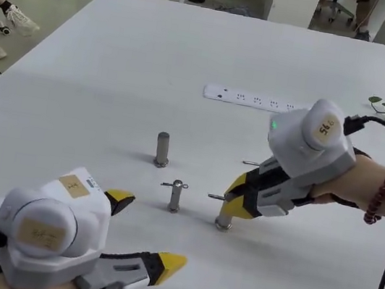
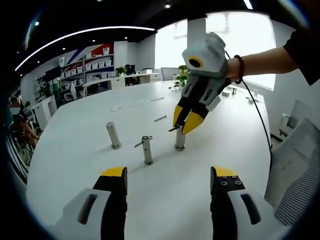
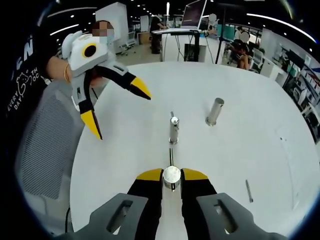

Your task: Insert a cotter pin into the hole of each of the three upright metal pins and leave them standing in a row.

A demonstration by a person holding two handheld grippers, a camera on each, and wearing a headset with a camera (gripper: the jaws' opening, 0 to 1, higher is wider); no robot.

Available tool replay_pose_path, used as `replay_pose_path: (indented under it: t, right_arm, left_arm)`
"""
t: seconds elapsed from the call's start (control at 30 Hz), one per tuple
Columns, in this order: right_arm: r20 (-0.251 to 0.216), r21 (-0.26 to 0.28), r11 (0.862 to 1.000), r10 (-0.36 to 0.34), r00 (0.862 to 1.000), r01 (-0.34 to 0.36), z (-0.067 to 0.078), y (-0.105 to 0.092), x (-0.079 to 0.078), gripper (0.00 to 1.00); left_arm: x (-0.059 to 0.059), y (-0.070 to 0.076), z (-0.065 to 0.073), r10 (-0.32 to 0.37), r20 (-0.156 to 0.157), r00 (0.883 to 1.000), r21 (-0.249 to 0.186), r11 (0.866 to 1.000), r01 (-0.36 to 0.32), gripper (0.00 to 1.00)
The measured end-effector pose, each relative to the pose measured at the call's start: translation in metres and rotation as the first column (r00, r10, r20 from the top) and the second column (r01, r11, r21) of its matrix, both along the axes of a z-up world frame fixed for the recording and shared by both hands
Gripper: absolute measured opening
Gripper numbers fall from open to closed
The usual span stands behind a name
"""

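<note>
The right gripper [image 3: 172,174] is pinched shut on a cotter pin [image 3: 170,156], whose long axis runs straight ahead from the jaw tips, roughly level with the table. Right at the tips, between and just under them, stands the nearest metal pin [image 1: 223,221], upright, so the cotter crosses it at right angles near its top. Whether the shank is already in the hole I cannot tell, since the jaws cover it. Further ahead on the same line stands the middle pin [image 3: 173,129] with a cotter across its head, and beyond it to the right the far pin [image 3: 215,112], bare. A spare cotter [image 3: 248,191] lies flat, off to the right of the jaws. The left gripper [image 1: 146,230] hangs wide open, ahead and to the left, well apart — the right is plainly the nearer hand for the push.
</note>
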State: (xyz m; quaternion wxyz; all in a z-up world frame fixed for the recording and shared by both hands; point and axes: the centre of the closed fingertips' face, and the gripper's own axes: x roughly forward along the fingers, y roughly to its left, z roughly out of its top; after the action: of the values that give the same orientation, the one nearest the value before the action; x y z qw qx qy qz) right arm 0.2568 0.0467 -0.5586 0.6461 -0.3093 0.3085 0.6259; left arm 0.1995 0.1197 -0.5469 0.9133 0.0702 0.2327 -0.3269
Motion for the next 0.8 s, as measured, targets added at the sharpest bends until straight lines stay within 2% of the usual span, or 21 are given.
replay_pose_path:
  t: [0.47,0.6,0.8]
  right_arm:
    - [-0.024,-0.008,1.000,0.022,0.999,-0.022,-0.0038,0.0015,0.0065,0.08]
    - [-0.028,-0.004,1.000,0.023,0.999,-0.023,-0.0035,0.0010,0.0065,0.08]
    - [-0.029,-0.008,0.999,0.037,0.999,-0.037,-0.0041,-0.0004,0.0060,0.08]
  left_arm:
    - [0.0025,0.0007,-0.0026,0.009,-0.026,1.000,-0.021,1.000,-0.010,0.69]
    - [0.0039,0.0009,-0.0012,0.011,-0.020,1.000,-0.029,1.000,-0.011,0.69]
    - [0.0025,-0.0007,-0.0041,-0.002,-0.027,1.000,-0.018,1.000,0.002,0.69]
